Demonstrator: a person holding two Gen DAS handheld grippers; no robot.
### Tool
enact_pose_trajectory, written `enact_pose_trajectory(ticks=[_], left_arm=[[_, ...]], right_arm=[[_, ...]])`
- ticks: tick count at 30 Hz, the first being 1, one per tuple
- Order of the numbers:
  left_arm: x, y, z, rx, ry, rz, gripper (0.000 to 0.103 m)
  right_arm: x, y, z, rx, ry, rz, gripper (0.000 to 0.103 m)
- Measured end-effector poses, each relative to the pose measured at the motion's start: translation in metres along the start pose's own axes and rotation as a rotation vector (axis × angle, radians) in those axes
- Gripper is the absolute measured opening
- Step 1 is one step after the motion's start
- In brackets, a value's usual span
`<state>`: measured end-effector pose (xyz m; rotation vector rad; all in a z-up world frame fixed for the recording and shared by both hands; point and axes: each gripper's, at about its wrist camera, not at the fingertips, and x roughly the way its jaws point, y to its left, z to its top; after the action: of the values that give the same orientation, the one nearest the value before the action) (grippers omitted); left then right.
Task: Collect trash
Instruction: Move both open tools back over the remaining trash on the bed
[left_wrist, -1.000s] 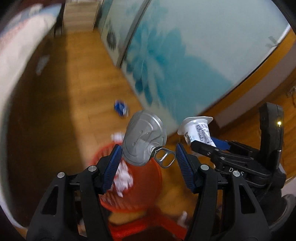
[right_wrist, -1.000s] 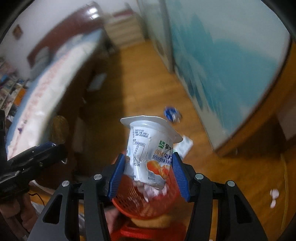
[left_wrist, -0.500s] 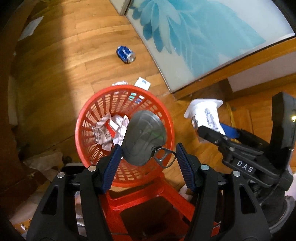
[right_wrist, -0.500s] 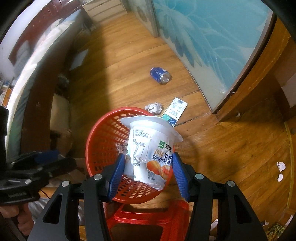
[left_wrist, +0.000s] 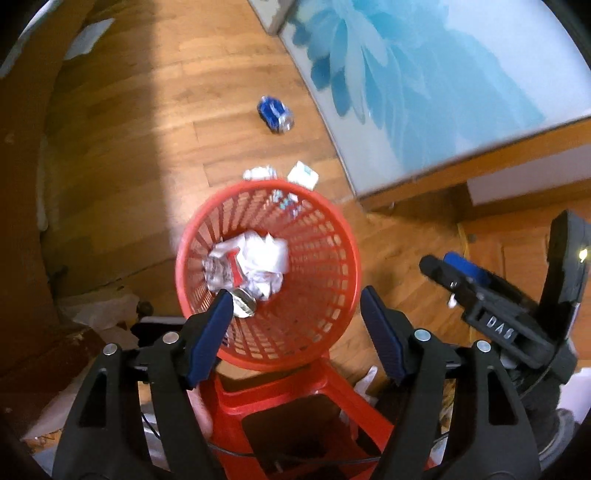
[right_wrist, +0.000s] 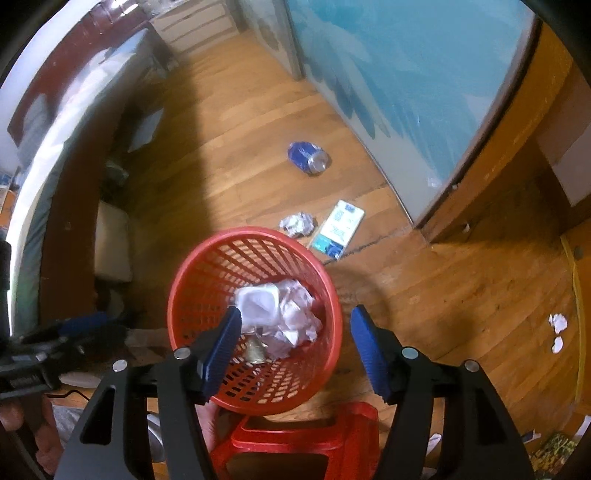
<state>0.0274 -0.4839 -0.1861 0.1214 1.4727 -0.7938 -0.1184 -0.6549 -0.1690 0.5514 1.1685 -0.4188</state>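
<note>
A red mesh basket (left_wrist: 332, 236) (right_wrist: 207, 273) stands on a red stool (left_wrist: 332, 391) (right_wrist: 332, 432). It holds crumpled paper (left_wrist: 266, 258), a silver can (left_wrist: 243, 302) and a white yogurt cup (right_wrist: 258, 302). My left gripper (left_wrist: 297, 321) is open and empty above the basket's near rim. My right gripper (right_wrist: 295, 339) is open and empty above the basket too. The right gripper also shows in the left wrist view (left_wrist: 480, 291).
On the wooden floor beyond the basket lie a blue can (right_wrist: 308, 157) (left_wrist: 275, 114), a crumpled paper ball (right_wrist: 297, 223), a flat blue-white carton (right_wrist: 338, 229) and paper bits (right_wrist: 557, 328). A bed (right_wrist: 55, 147) is at the left, a blue glass wardrobe door (right_wrist: 406, 74) at the right.
Both grippers opened over the basket. The silver can fell out of the left one and the yogurt cup out of the right one; both now lie in the basket.
</note>
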Motion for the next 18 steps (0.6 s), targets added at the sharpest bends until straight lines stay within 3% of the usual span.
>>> enact_pose_trajectory(ticks=[5, 10, 14, 18], left_arm=[[-0.066, 0.018, 0.006, -0.009, -0.168, 0.001, 0.071], [-0.181, 0.062, -0.002, -0.051, -0.476, 0.027, 0.071], [-0.279, 0.112, -0.039, -0.107, -0.744, 0.118, 0.075], [-0.343, 0.16, -0.081, -0.172, -0.885, 0.241, 0.078]], right_arm=[[-0.034, 0.043, 0.017, -0.092, -0.131, 0.06, 0.064], [-0.081, 0.119, 0.036, -0.217, -0.303, 0.183, 0.074], [-0.115, 0.199, 0.052, -0.322, -0.4, 0.307, 0.08], [-0.136, 0.284, 0.058, -0.419, -0.446, 0.402, 0.08]])
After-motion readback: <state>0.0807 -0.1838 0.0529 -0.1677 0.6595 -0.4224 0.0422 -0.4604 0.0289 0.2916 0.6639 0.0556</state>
